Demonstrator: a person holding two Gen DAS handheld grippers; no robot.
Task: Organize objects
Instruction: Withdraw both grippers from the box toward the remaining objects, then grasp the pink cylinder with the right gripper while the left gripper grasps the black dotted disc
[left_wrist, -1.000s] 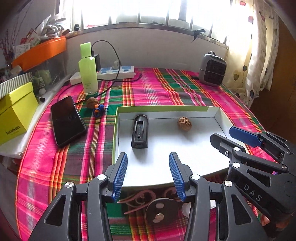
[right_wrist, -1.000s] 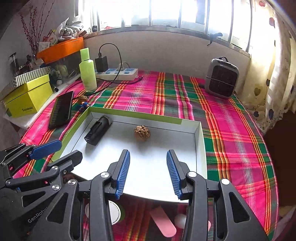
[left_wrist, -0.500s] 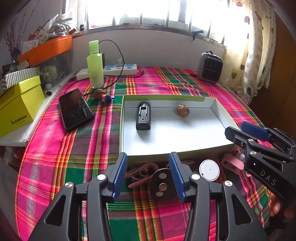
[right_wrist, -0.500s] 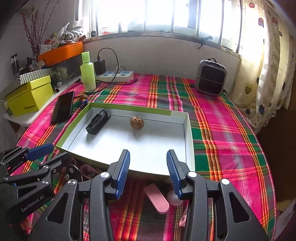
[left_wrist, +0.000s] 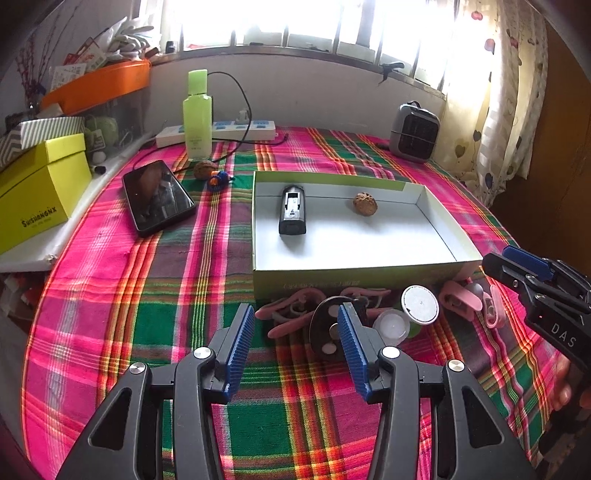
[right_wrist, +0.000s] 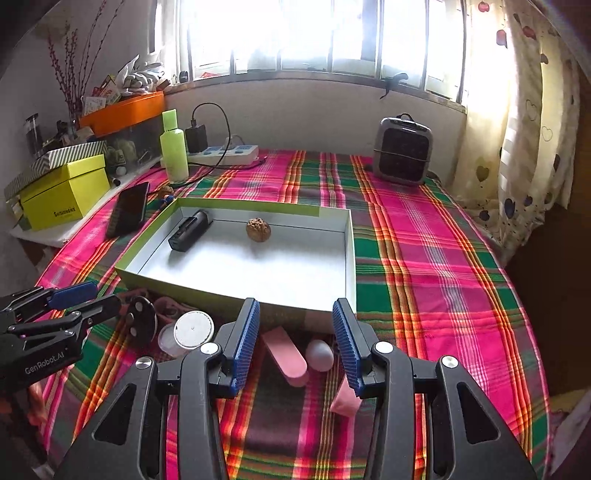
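Observation:
A shallow white box with green rim (left_wrist: 362, 272) (right_wrist: 207, 292) lies on the plaid cloth. It holds a black device (left_wrist: 291, 209) (right_wrist: 191, 230) and a walnut (left_wrist: 365, 203) (right_wrist: 258, 229). In front of it lie pink clips (left_wrist: 295, 314), a dark disc (left_wrist: 325, 332) (right_wrist: 139, 320), a round white lid (left_wrist: 420, 304) (right_wrist: 193, 328), a pink case (right_wrist: 284, 351) and a pale ball (right_wrist: 320, 354). My left gripper (left_wrist: 297, 345) is open and empty above the disc. My right gripper (right_wrist: 295, 341) is open and empty above the pink case.
A phone (left_wrist: 157, 195), a second walnut (left_wrist: 204, 169), a small blue-orange object (left_wrist: 217, 180), a green bottle (left_wrist: 197, 114) and a power strip (left_wrist: 218, 131) sit at the back left. A yellow box (left_wrist: 35, 192) stands left. A small heater (left_wrist: 415, 133) stands back right.
Both grippers have drawn back toward me, from over the box to the near side of it. The small items in front of the box have come into view. Both stay open.

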